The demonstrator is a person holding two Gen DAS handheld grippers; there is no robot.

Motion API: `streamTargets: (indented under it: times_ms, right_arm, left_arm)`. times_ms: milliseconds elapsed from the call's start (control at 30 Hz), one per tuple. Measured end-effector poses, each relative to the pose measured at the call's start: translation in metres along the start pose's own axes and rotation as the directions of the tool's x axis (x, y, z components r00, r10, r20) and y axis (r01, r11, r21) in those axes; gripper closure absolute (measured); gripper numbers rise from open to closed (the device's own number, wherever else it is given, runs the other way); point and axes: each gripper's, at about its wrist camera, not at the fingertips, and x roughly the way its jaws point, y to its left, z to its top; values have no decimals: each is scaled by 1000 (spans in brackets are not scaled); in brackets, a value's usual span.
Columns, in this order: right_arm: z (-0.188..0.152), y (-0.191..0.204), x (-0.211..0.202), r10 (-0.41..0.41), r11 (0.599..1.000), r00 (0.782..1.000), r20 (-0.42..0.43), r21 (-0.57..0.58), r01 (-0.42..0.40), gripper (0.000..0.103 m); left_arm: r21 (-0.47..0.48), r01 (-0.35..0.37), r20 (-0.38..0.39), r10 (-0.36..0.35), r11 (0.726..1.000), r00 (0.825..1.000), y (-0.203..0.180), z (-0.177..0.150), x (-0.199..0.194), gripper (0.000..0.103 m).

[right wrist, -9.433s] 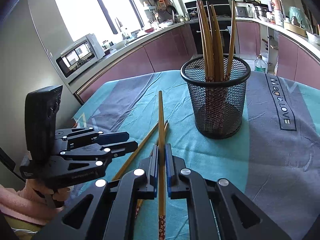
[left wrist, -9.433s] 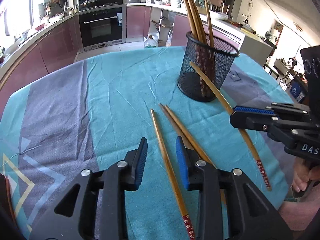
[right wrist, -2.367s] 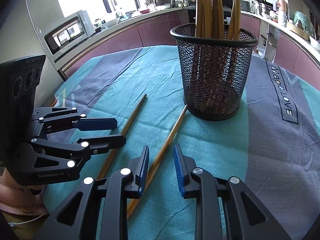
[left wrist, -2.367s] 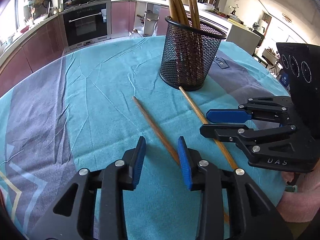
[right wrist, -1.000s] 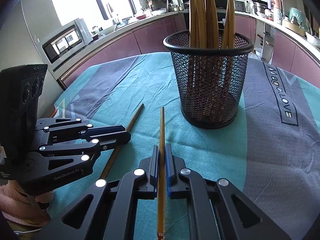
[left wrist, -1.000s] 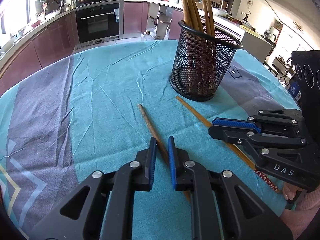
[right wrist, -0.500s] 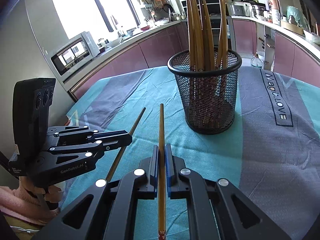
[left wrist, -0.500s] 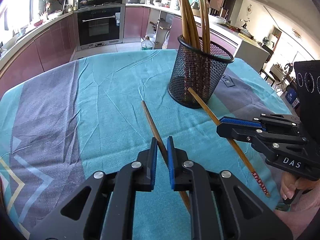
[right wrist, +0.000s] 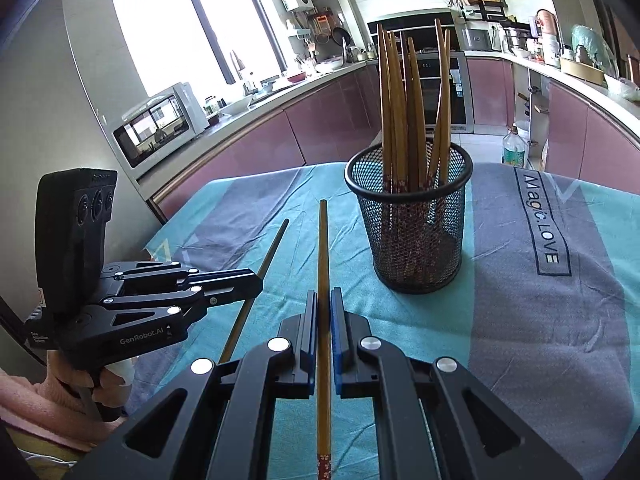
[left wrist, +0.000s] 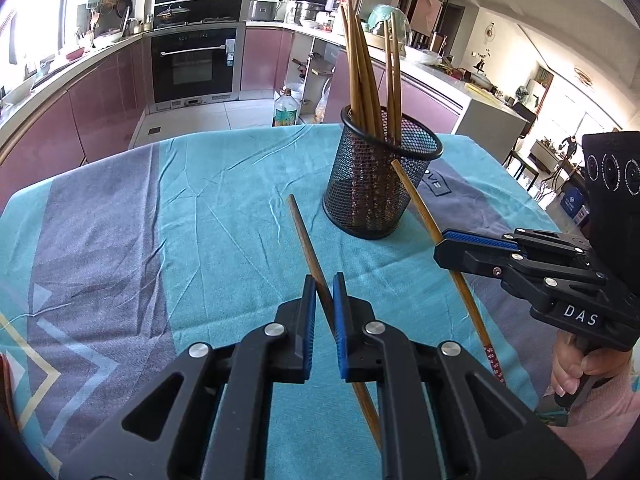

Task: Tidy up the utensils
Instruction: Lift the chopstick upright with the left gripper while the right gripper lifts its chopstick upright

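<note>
Left gripper point(left wrist: 324, 292): fingers clamped on a chopstick point(left wrist: 305, 232), which runs from between the pads toward 11 o'clock, tip raised clear of the tabletop point(left wrist: 200, 216).

Right gripper point(right wrist: 324, 304): fingers pinched on a second chopstick point(right wrist: 323, 248), pointing to 12 o'clock, patterned end trailing back under the fingers (also off the cloth).

Mesh cup point(right wrist: 412, 236) stands upright on the tabletop at 1 o'clock from both grippers, holding a bundle of chopsticks point(right wrist: 400, 96) tips-up. A hand point(left wrist: 576, 364) grips the right handle.
</note>
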Motion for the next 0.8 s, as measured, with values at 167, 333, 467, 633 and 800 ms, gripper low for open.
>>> streamTargets:
  times_ms: [167,333,467,633,800]
  right_arm:
    - [5,0,-8,7,1000,1000,26,0,-7,98]
    - [8,1,-13,10,1000,999,50,0,-10,98]
    - [8,0,-15,10,1000,998,55,0,-10,98]
    - [6,-1,-11,10,1000,999,43,2,-10,98]
    - [5,0,-9,13,1000,999,33,-1,-13,98]
  left_arm:
    - [-5,25,16,-24,1000,1000,0,1,-9,94]
    - [-19,62,29,-61,998,998,4,4,-18,98]
    - [0,59,19,-59,998,998,1,5,-17,98]
    - [32,-6,-43,7,999,999,-2,-3,6,80]
    - [56,-69,-96,74,996,993,-2,-7,35,78]
